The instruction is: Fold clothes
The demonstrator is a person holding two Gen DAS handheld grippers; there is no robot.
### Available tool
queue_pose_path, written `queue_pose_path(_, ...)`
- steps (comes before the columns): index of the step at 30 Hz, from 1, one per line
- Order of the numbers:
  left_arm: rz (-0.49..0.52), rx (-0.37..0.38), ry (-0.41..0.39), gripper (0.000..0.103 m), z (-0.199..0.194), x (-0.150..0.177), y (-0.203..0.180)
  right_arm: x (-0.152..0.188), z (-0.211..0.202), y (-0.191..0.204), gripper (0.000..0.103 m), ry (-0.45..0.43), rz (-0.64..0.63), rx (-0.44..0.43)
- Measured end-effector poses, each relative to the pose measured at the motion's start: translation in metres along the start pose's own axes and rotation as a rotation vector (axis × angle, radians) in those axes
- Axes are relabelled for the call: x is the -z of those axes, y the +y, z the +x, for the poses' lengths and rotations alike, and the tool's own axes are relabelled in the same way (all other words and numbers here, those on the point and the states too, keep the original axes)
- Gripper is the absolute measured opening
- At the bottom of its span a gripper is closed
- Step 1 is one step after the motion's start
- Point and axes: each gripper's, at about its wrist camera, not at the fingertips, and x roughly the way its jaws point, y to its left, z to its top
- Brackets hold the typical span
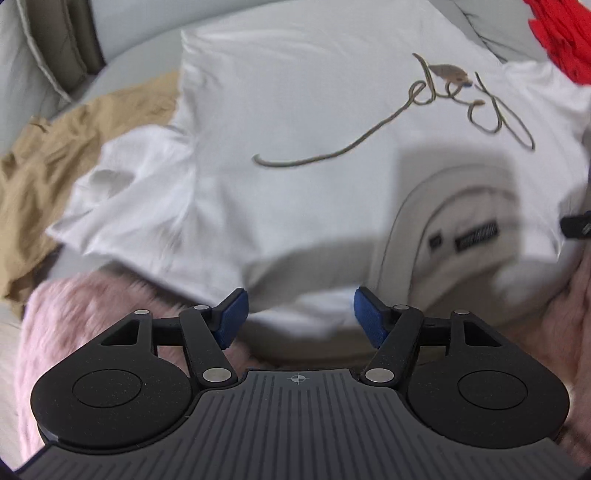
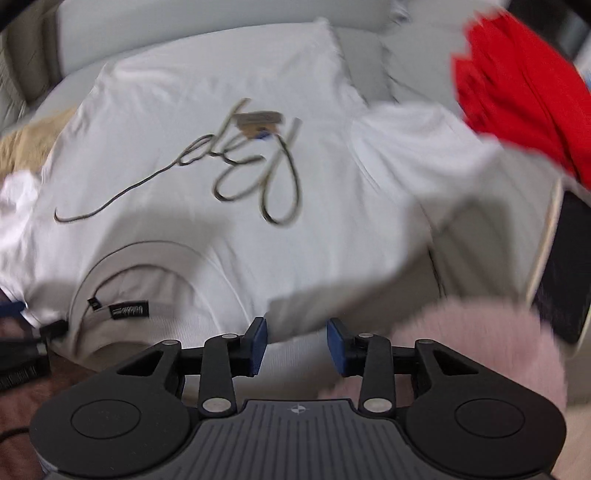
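White cotton T-shirt (image 1: pixel 295 110) lies flat, scrawled print up, ribbed collar nearest, on a pale sheet (image 2: pixel 184 22) between tan cloth (image 1: pixel 55 155) and red fabric (image 2: pixel 517 103), while both claws tilt steeply down, left gripper (image 1: pixel 299 317) spread wide, right gripper (image 2: pixel 296 345) narrower, neither gripping.

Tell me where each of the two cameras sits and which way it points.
Left wrist: sits on the left gripper, looking steeply down at the white T-shirt; its own open blue-padded fingers show, fabric lying between them.
Right wrist: sits on the right gripper, looking steeply down at the same shirt; its fingers show, narrower apart.
Shared: the shirt's collar, script print, red garment, pink fuzzy fabric.
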Motion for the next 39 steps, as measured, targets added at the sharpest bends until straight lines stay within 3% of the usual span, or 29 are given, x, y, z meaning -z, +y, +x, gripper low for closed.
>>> queue_pose_path(6, 0.014, 0.008, -0.118, 0.070, -0.020, -0.008, -0.008, 0.010, -0.024, 0.006, 0.035, -0.137, -0.031, -0.063)
queue_pose_path(8, 0.020, 0.013, -0.106, 0.070, -0.016, -0.012, -0.012, 0.009, -0.022, 0.015, 0.035, -0.153, -0.076, -0.087)
queue_pose_path(10, 0.020, 0.013, -0.090, 0.070, -0.009, -0.018, -0.017, 0.008, -0.016, 0.023, 0.023, -0.144, -0.119, -0.105)
queue_pose_path(12, 0.006, 0.018, -0.051, 0.070, 0.000, -0.023, -0.019, 0.007, -0.008, 0.032, 0.020, -0.126, -0.165, -0.120)
queue_pose_path(18, 0.028, -0.005, 0.021, 0.078, 0.011, -0.032, -0.022, 0.002, 0.009, 0.036, 0.020, -0.021, -0.168, -0.104)
queue_pose_path(20, 0.049, -0.017, 0.045, 0.078, 0.012, -0.035, -0.025, 0.002, 0.005, 0.032, 0.021, -0.009, -0.148, -0.108)
queue_pose_path(23, 0.079, -0.041, 0.061, 0.081, 0.014, -0.038, -0.030, 0.001, -0.003, 0.022, 0.029, -0.026, -0.096, -0.150)
queue_pose_path(30, 0.035, -0.028, 0.086, 0.083, 0.021, -0.039, -0.024, -0.018, -0.024, -0.030, 0.038, -0.139, 0.046, -0.190)
queue_pose_path(39, 0.022, -0.027, 0.092, 0.087, 0.024, -0.039, -0.023, -0.065, -0.011, -0.155, 0.044, -0.294, 0.301, -0.060)
